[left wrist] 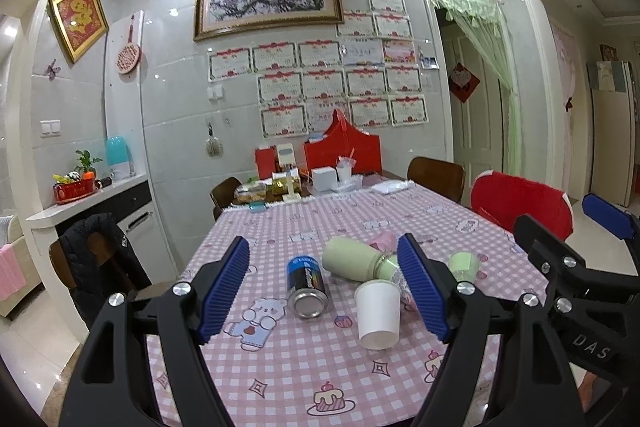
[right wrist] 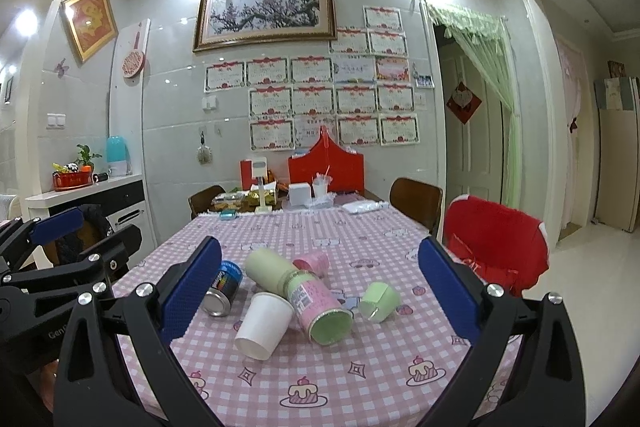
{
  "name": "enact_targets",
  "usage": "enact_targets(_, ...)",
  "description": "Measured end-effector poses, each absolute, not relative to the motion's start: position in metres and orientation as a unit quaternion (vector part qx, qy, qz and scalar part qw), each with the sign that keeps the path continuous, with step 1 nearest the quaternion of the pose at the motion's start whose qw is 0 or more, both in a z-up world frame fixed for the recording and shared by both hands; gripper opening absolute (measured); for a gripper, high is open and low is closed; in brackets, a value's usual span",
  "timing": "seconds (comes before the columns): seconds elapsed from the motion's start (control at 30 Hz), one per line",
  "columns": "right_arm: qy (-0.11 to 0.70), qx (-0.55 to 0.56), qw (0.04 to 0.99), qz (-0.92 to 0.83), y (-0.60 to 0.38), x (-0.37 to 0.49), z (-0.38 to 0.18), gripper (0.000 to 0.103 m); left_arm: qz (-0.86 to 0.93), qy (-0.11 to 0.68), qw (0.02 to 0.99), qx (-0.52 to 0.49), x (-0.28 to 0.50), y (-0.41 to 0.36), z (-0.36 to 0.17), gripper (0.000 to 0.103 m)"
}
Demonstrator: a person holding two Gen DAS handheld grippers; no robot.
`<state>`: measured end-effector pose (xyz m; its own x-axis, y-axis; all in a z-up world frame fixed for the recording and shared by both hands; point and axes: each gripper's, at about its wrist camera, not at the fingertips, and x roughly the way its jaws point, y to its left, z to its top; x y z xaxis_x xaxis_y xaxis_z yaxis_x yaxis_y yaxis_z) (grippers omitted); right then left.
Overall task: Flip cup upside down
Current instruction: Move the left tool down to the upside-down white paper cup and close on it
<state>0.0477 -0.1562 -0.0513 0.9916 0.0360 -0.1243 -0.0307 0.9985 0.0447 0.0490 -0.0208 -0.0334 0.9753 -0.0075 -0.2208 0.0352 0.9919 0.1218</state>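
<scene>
Left gripper (left wrist: 324,289): held above the near end of the table, blue-padded fingers (left wrist: 222,283) spread wide, nothing between them. It also shows at the left edge of the right wrist view (right wrist: 86,235).

Right gripper (right wrist: 320,291): held alongside, to the right of the left gripper, fingers likewise spread wide and empty. Its fingers appear at the right edge of the left wrist view (left wrist: 568,223).

White paper cup (left wrist: 378,313): lying on its side on the tablecloth, just ahead of and between the left gripper's fingers, nearer the right finger; base toward the camera, mouth pointing away. In the right wrist view (right wrist: 264,325) it lies ahead of that gripper, toward its left finger.

Blue drinks can (left wrist: 307,287): on its side, just left of the cup, silver end toward the camera.

Pale green and pink cylindrical tube (right wrist: 298,291): on its side behind the cup and touching it, open green end facing the right gripper.

Small green cup (right wrist: 379,301): tipped over, right of the tube, between the right gripper's fingers.

Pink cup (right wrist: 314,263): behind the tube, on its side.

Pink checked tablecloth (left wrist: 304,359): printed with cakes and bears, covers the table.

Red chair cover (right wrist: 496,251): beyond the right gripper's right finger.
</scene>
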Motion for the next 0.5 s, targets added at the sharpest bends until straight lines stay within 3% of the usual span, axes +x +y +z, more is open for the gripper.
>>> enact_targets(0.5, 0.156, 0.051, 0.986, 0.0, -0.189, 0.104, -0.104, 0.095, -0.065, 0.269, 0.96, 0.038, 0.144, -0.037, -0.114, 0.076)
